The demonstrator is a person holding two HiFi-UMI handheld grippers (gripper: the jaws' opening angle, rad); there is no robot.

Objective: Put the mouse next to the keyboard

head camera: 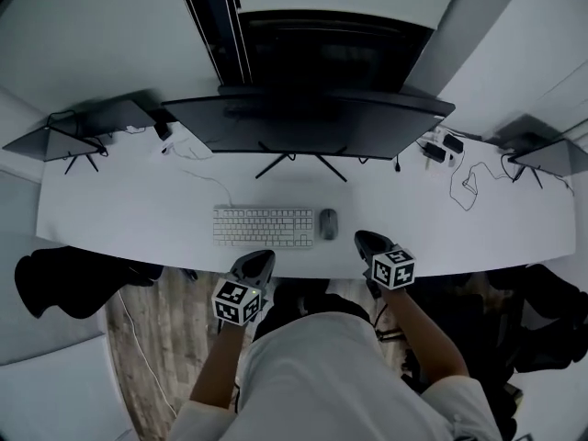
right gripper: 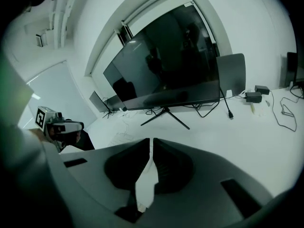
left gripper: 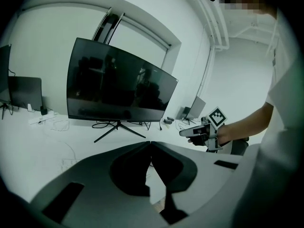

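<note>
White tabletop (head camera: 138, 211), curved front edge, seen from above. Wide dark monitor (head camera: 308, 122) stands at the rear centre on a splayed-leg stand; screen dark. White keyboard (head camera: 264, 226) lies in front of the monitor, near the front edge, with a thin white cable (head camera: 213, 185) leading from its back left corner toward the rear. Mouse (head camera: 328, 223), grey, sits on the tabletop just beside the keyboard's right end with a narrow gap between them, its long axis front to back and its body level with the keyboard's rows. Nothing touches the mouse. Left gripper (head camera: 262, 257) is held over the front edge of the tabletop, in front of the keyboard's right half and apart from it; in the left gripper view its fingers (left gripper: 130, 167) meet at the tips with nothing between them. Right gripper (head camera: 367, 240) is held at the front edge, to the right of the mouse and nearer the person, clear of it; in the right gripper view its fingers (right gripper: 171, 167) are closed to a thin slit, tips together, empty, only bare tabletop behind. Each gripper view shows the other gripper off to the side, raised above the tabletop. Loose dark cables (head camera: 464, 184) and small adapters (head camera: 441, 147) lie at the rear right. An angled laptop (head camera: 78, 129) stands at the far left.
</note>
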